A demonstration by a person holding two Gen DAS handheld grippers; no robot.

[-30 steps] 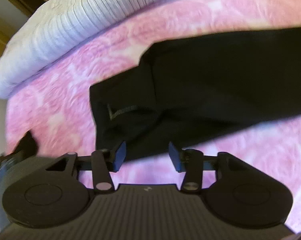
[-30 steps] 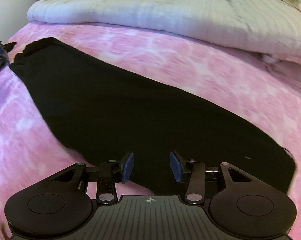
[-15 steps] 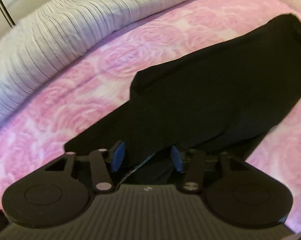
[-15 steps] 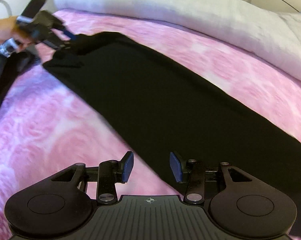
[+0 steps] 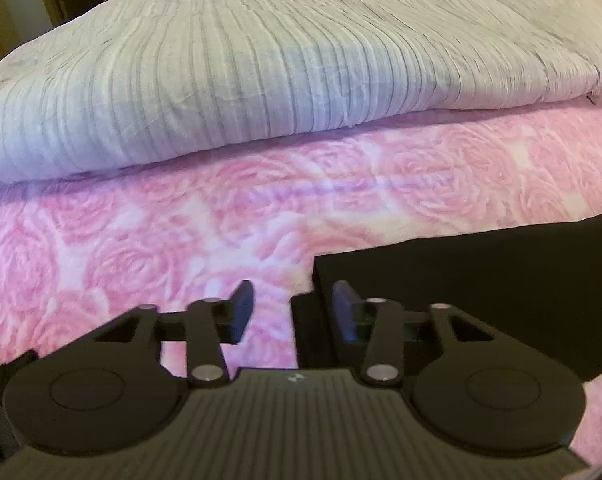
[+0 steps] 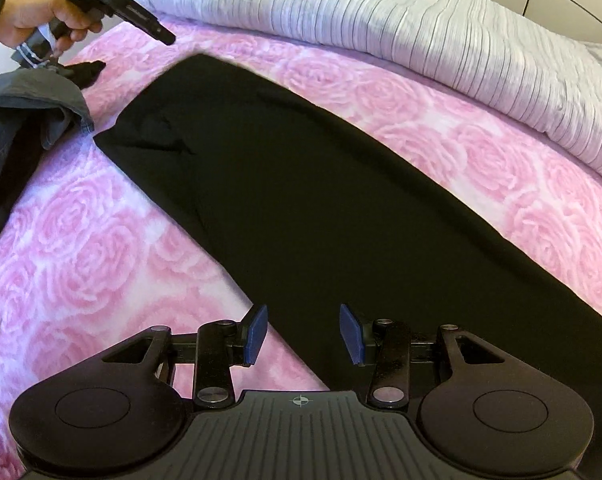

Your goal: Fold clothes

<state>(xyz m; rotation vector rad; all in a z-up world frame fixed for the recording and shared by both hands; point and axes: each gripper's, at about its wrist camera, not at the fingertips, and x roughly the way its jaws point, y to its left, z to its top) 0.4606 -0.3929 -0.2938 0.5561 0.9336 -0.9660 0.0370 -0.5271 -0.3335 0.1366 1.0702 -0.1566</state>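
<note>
A long black garment (image 6: 321, 184) lies flat on the pink rose bedspread (image 6: 81, 248), folded into a narrow strip running from upper left to lower right. My right gripper (image 6: 303, 334) is open and empty, just above the strip's near edge. My left gripper (image 5: 287, 314) is open and empty at the garment's corner (image 5: 461, 280), which lies under its right finger. In the right wrist view the left gripper (image 6: 117, 8) shows held in a hand at the top left, beyond the garment's far end.
A rolled grey-white striped duvet (image 5: 281, 64) runs along the far side of the bed. A pile of grey clothes (image 6: 17, 120) lies at the left of the bedspread. A small dark cloth piece (image 6: 87, 70) lies near the hand.
My left gripper has pulled back off the garment toward its end and turned to face the duvet. My right gripper has shifted left along the strip's edge. Both stay open.
</note>
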